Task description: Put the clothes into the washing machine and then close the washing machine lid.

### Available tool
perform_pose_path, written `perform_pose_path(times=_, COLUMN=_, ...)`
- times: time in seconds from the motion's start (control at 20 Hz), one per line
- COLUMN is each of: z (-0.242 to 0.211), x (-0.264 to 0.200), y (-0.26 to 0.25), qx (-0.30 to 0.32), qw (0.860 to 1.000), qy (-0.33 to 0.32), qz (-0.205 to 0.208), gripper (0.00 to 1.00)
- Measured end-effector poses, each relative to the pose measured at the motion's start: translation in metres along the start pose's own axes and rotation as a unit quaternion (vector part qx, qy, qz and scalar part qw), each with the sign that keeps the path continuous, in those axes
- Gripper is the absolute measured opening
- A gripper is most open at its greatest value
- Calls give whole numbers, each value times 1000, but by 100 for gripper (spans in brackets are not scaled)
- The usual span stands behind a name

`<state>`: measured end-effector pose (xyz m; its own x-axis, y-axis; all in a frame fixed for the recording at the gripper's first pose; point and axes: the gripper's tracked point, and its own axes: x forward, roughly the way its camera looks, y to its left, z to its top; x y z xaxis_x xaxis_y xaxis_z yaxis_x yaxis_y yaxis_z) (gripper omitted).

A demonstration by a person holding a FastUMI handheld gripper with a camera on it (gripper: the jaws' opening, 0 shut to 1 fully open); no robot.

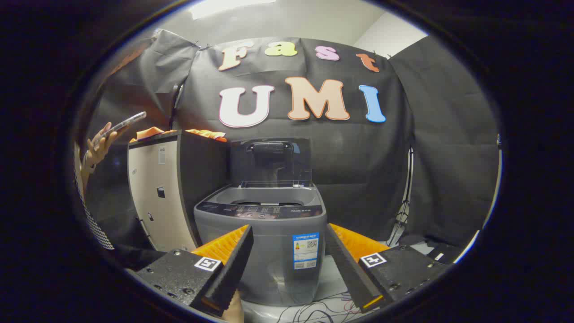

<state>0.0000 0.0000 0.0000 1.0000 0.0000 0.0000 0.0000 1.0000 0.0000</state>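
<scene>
Washing machine point(262, 233) at 12 o'clock just beyond fingers, lid point(271, 161) raised upright, orange clothes point(179, 133) atop cabinet point(161, 193) at 10 o'clock, gripper point(289, 240) spread wide, grasping nothing

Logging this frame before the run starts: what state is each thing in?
gripper: open, empty, fingers either side of the machine's front.
washing machine: upright just ahead of the fingers.
lid: raised, standing open.
orange clothes: lying on the cabinet.
cabinet: door shut.
phone: held up in a hand.
</scene>
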Motion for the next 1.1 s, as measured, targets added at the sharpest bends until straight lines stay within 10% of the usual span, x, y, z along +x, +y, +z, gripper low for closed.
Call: perform_pose_path(times=1.1, z=0, x=1, y=-3, qx=1, qw=1000, qy=-1, qz=-8, gripper=98)
